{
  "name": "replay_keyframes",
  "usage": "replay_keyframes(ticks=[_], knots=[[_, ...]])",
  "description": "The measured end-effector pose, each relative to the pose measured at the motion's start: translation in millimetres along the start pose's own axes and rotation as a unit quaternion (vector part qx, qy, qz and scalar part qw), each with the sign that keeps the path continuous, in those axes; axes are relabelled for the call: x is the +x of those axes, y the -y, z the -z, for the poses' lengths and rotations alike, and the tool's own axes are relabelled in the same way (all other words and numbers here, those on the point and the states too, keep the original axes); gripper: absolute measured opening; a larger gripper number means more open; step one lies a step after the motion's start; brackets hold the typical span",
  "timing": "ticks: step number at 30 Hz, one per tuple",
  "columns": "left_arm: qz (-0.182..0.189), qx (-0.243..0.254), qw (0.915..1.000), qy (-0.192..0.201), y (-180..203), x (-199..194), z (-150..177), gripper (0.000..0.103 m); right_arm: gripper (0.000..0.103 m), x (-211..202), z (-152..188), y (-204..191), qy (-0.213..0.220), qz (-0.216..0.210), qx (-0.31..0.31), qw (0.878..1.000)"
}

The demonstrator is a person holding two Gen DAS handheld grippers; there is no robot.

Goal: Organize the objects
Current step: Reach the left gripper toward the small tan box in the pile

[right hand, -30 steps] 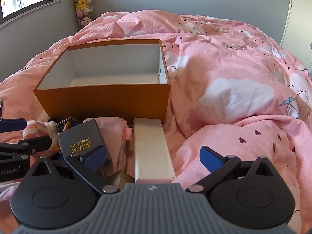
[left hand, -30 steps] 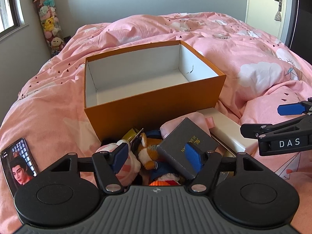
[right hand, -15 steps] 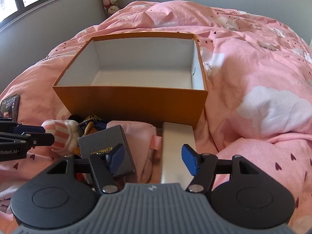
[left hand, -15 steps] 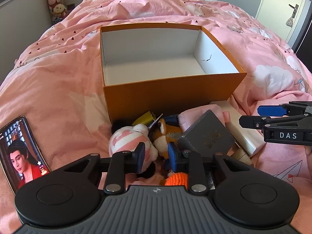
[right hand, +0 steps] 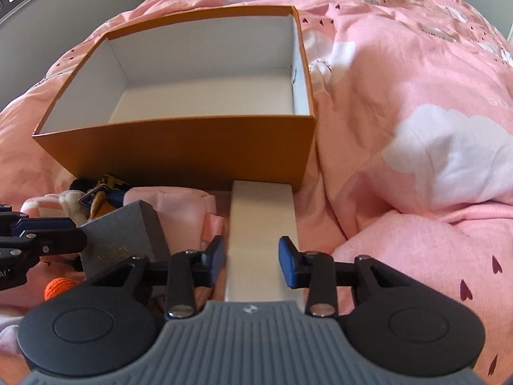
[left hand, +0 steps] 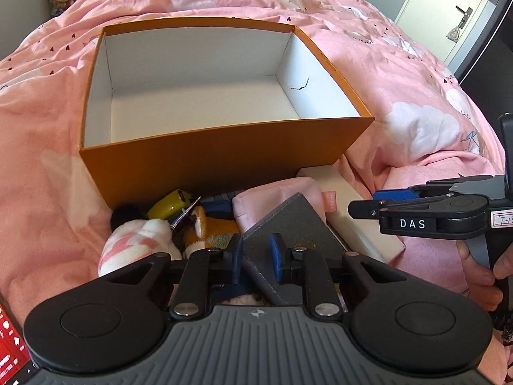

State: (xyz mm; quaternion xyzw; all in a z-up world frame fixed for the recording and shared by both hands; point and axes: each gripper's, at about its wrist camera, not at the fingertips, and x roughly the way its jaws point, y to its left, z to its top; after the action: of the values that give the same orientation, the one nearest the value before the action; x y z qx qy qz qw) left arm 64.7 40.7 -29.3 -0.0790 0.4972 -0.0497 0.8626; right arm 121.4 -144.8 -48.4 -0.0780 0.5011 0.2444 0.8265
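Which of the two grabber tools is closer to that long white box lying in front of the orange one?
Right. The right gripper straddles the long white rectangular box, one finger on each side. The left gripper sits off to its left, closed around the dark grey box.

The box (left hand: 224, 163) is orange outside and white inside, with one small dark scribble on its right inner wall. The duvet (right hand: 416, 96) is pink, patterned with white clouds and tiny dark red hearts. The case (left hand: 288, 221) is dark grey with gold lettering (too blurred to read). The carton (right hand: 261, 224) is cream-white. The plush (left hand: 134, 243) is white with pink stripes. Both grippers' pads (left hand: 275, 253) are blue on black fingers.
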Motion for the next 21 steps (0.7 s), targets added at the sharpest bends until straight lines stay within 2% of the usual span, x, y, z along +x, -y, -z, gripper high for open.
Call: replay_keyframes(ticks=[3,6,8,9,13,15,17,21], knots=[[0.01,0.003,0.9999,0.003,1.5,-0.3,-4.0,0.024,0.048,8.8,-0.9,9.3,-0.023,0.001,0.005,1.0],[0.016,0.007,0.9998,0.003,5.7,-1.6,-7.3,0.024,0.049,13.7,-2.1,13.0,-0.044,-0.015,0.006,0.999],[0.013,0.012,0.9998,0.001,9.7,-0.2,-9.8,0.024,0.051,14.1,-4.7,7.9,-0.049,-0.007,-0.016,0.999],[0.012,0.013,0.9998,0.002,11.3,0.6,-10.9,0.024,0.055,14.5,-5.6,3.3,-0.052,-0.002,-0.03,0.998],[0.004,0.016,0.9999,0.002,14.6,6.1,-14.0,0.024,0.057,17.4,-5.6,-17.8,-0.068,-0.003,-0.086,0.994],[-0.007,0.021,0.9998,0.002,15.9,10.0,-14.5,0.024,0.057,22.4,-3.1,-27.8,-0.073,0.008,-0.115,0.991],[-0.016,0.024,0.9996,0.005,16.4,12.3,-15.2,0.024,0.058,30.6,0.7,-37.5,-0.073,0.038,-0.152,0.985],[-0.012,0.01,0.9999,0.008,14.6,16.1,-16.9,0.025,0.063,41.1,5.5,-48.1,-0.073,0.071,-0.204,0.974]])
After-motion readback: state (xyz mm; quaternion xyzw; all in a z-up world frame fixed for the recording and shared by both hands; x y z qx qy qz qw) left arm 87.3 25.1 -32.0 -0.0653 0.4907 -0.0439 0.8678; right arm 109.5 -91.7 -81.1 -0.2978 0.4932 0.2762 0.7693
